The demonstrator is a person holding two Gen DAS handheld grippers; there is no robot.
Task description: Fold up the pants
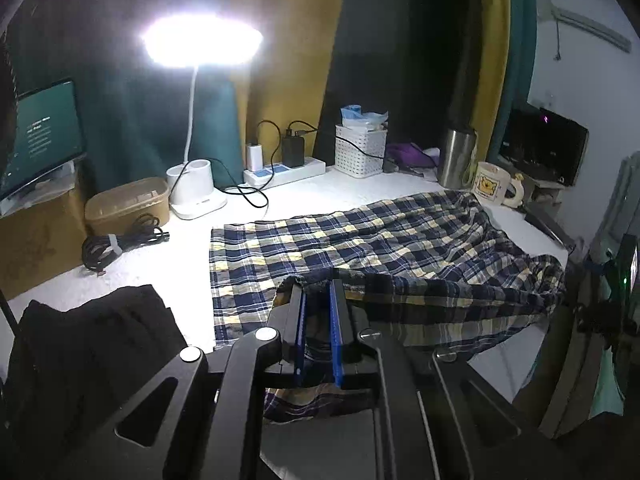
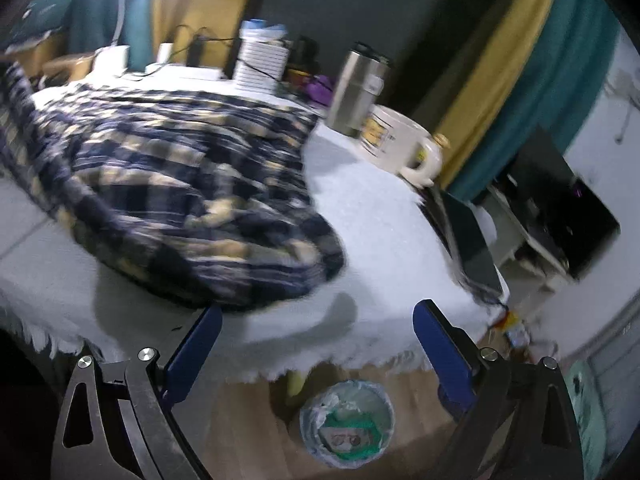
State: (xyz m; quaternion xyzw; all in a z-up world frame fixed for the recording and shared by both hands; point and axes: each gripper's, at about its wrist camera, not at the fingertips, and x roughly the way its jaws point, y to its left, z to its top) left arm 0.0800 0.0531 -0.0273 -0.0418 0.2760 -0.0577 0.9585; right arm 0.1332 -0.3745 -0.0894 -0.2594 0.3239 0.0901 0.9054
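Navy, white and yellow plaid pants (image 1: 360, 240) lie spread across the white table cover (image 1: 168, 248). My left gripper (image 1: 318, 286) is shut on the pants' near edge, which is raised off the table and drapes over the blue pads. In the blurred right wrist view the pants (image 2: 180, 184) lie bunched at the left. My right gripper (image 2: 316, 312) stands open over the table's front edge, just right of the bunched end, with nothing between its blue fingers (image 2: 440, 344).
A dark folded garment (image 1: 92, 344) lies at the near left. Along the back stand a lit desk lamp (image 1: 196, 192), a power strip (image 1: 284, 172), a white basket (image 1: 360, 152), a steel tumbler (image 2: 360, 88) and a mug (image 2: 400, 144). A bin (image 2: 346, 424) sits on the floor below.
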